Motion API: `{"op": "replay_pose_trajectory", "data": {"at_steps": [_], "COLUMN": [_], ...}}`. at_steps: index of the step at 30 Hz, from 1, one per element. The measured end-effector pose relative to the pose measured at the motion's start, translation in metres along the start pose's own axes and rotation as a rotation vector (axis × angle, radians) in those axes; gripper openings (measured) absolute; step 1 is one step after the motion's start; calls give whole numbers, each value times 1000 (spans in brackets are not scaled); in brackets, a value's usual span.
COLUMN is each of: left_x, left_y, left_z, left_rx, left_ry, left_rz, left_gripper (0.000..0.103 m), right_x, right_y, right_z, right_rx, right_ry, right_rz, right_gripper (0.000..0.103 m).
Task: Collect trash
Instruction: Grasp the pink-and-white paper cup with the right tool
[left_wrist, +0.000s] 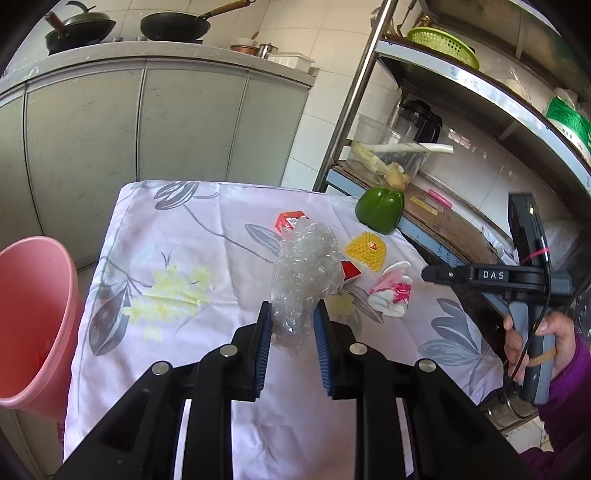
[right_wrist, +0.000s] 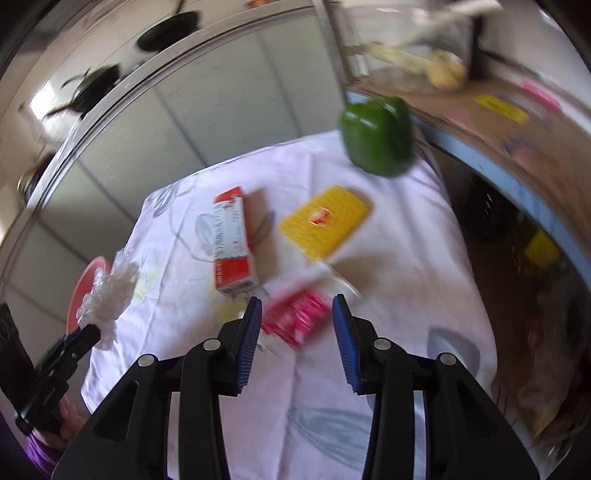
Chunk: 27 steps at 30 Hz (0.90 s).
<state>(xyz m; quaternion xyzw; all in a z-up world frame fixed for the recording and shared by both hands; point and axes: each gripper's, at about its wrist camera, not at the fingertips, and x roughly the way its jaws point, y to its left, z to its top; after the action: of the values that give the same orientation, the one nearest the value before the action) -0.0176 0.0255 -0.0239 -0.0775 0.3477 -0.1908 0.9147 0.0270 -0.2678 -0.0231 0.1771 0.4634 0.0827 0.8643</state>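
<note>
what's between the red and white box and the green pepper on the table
The yellow dotted pad lies between the red and white box and the green pepper; the right wrist view shows it best.

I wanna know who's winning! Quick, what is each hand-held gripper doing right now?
Left hand-held gripper: shut on the crumpled bubble wrap.
Right hand-held gripper: open, holding nothing, above the pink wrapper.
</note>
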Motion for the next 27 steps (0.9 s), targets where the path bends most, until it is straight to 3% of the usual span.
{"op": "replay_pose_trajectory", "data": {"at_steps": [5,10,17,23,25,27], "left_x": [-1,-5,-7,-7,-9,-11], "left_y": [6,12,19,22,22,22], "left_z": [-1,-5,-7,-7,-7,-6], "left_rx": [-29,-47,-62,-71,-73,-71], "left_ry": [4,0,0,0,-5,-14], "left_rz": [-3,-5,-2,6,10,16], "left_gripper": [22,22,22,22,22,22], "right_x": [20,43,50,48,45,44], "right_y": [-12,-17,-2,-2,1,4], "right_z": [2,5,13,11,10,9], "right_rx": [188,319,273,238,204,176], "right_ry": [61,120,92,60,33,20], "right_rz": [108,102,33,49,49,57], "right_gripper": [41,41,41,40,24,16]}}
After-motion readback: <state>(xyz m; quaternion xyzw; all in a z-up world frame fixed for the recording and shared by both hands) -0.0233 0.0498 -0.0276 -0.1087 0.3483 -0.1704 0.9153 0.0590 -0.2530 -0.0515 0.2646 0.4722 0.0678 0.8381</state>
